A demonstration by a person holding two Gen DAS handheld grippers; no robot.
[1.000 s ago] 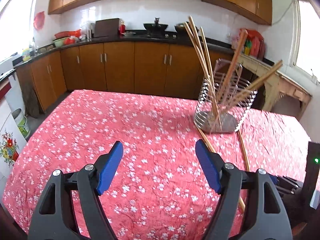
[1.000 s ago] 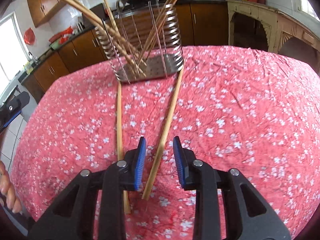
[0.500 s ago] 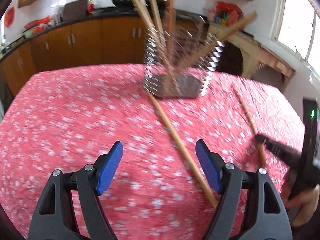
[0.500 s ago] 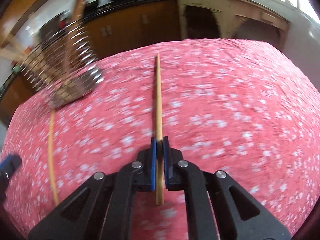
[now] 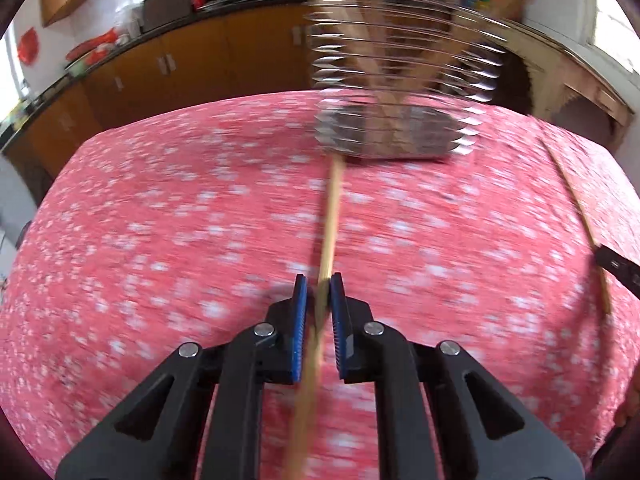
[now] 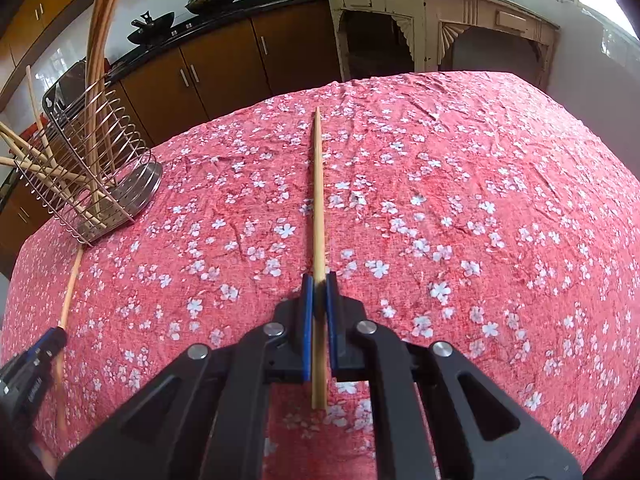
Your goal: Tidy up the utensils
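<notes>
My left gripper (image 5: 318,288) is shut on a long wooden chopstick (image 5: 330,216) whose far tip points at the wire utensil holder (image 5: 400,92); this view is motion-blurred. My right gripper (image 6: 318,284) is shut on a second chopstick (image 6: 318,184) that runs forward just over the red floral tablecloth (image 6: 480,200). The holder (image 6: 92,168) stands at the left in the right wrist view, with several chopsticks leaning in it. The left gripper (image 6: 28,364) and its chopstick (image 6: 70,284) show at the lower left there. The right gripper's chopstick (image 5: 580,216) and fingertip (image 5: 616,266) show at the right edge in the left wrist view.
Brown kitchen cabinets (image 6: 224,76) with a dark counter and woks stand beyond the table. A pale wooden sideboard (image 6: 440,28) stands at the back right. The table's edges fall away on all sides of the cloth.
Both grippers went from open to shut, each on a chopstick lying on the cloth. The left gripper swung right toward the holder; the right gripper turned away from it with its chopstick.
</notes>
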